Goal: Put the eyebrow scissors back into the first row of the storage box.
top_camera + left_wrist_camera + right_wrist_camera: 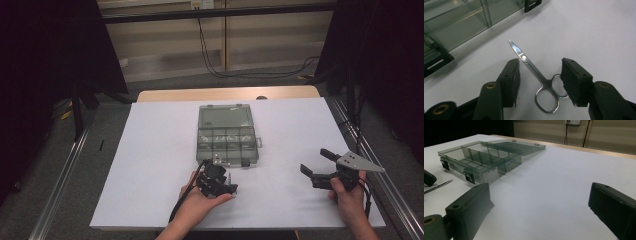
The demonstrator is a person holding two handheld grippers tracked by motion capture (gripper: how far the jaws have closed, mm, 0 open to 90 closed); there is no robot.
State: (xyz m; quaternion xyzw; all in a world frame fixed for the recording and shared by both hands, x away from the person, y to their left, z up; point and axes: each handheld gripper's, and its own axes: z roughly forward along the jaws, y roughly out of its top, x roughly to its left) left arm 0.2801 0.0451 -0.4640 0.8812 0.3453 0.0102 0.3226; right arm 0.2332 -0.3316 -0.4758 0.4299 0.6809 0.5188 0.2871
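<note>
Jaws of the left gripper (539, 75) stand apart, one on each side of a pair of small steel scissors (537, 76) that lie flat on the white table cover (594, 32). The scissors' finger loops sit low between the jaws, one loop right up against the inner face of the jaw at the right of the left gripper view; whether it touches cannot be told. Their closed blades point away from the gripper, past the jaw tips, toward a clear compartment box (461, 22) just beyond.

Seen from the high view, that box (227, 135) lies right ahead of the left gripper (216, 181), lid folded back flat on its far side, black latches on the near edge. Small pale items show in the far row of compartments, too small to name; the near row looks bare in the right gripper view.

Off to the side, well apart from the box, the right gripper (314, 162) has its jaws wide apart with nothing between them, pointing across the table toward the left one. In its own view the box (481, 160) and the scissor tip (439, 186) lie ahead of it

Each gripper is held from behind by a hand (200, 207), forearms coming in from the near edge
</note>
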